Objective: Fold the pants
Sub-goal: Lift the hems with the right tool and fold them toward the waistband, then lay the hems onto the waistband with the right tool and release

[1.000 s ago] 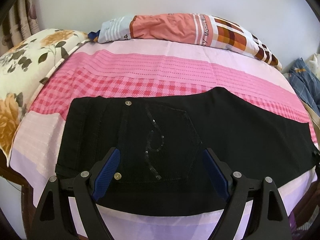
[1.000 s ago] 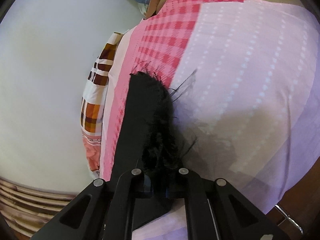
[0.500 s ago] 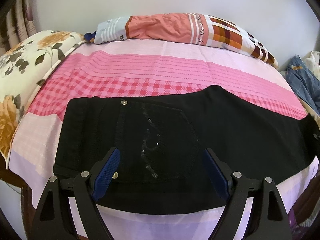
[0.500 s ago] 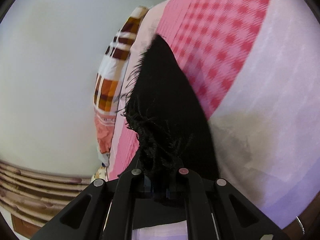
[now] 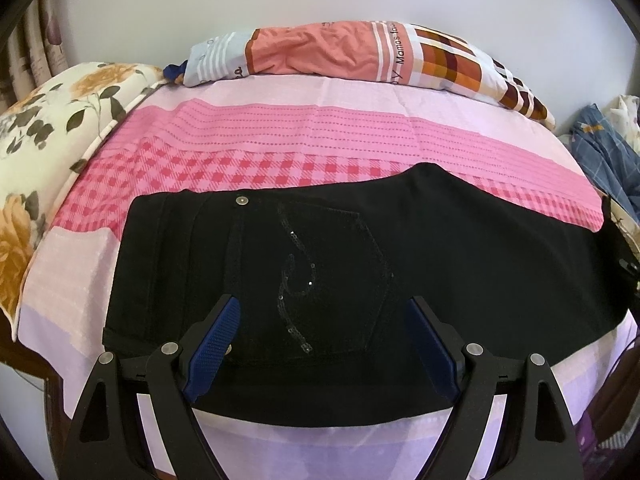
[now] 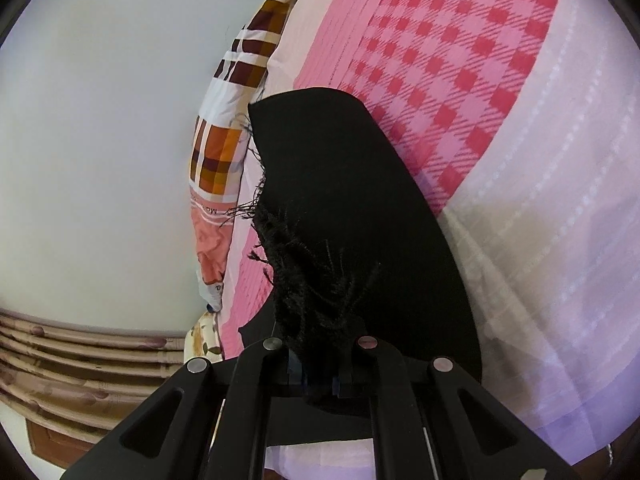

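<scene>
The pants lie on the bed, apparently already halved lengthwise, with the cross folds left to do; the right claw is clamped on the frayed hem, lifted off the sheet. The left claw hangs wide over the pocket, holding nothing. I count 1 pants, 2 claws, 2 pillows

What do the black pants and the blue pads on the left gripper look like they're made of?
The black pants look like matte woven cotton, probably denim: metal rivets, a stitched back pocket with shiny sequin trim, and a frayed, thready hem clamped in the right gripper. The left gripper has blue finger pads that look like rubber or soft plastic, with a fine dimpled grip texture.
</scene>
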Available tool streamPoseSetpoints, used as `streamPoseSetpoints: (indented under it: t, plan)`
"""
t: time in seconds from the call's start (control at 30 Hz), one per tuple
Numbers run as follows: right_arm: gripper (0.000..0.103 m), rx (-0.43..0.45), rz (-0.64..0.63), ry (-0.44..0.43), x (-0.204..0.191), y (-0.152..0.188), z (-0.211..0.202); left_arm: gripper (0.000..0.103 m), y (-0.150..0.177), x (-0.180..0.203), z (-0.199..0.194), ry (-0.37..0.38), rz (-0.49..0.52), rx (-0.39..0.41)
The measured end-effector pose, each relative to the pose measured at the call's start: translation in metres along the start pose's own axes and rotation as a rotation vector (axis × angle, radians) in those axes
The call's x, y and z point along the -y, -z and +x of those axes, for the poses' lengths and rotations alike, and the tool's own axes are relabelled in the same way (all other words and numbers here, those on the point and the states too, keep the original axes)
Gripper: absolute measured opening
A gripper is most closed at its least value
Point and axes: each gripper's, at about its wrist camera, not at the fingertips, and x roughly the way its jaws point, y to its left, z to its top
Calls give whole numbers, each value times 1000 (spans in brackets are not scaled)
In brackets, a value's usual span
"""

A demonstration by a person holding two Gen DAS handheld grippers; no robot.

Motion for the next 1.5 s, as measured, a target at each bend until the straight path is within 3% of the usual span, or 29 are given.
streamPoseSetpoints:
  t: [0.83,1.5]
  plan:
    - [8,-114,-54,-50,-40,25,56,84,3,2,5,0,3,-30]
    - [8,-343,-145,-76,-90,86,146,84,5,-3,11,17,1,-62]
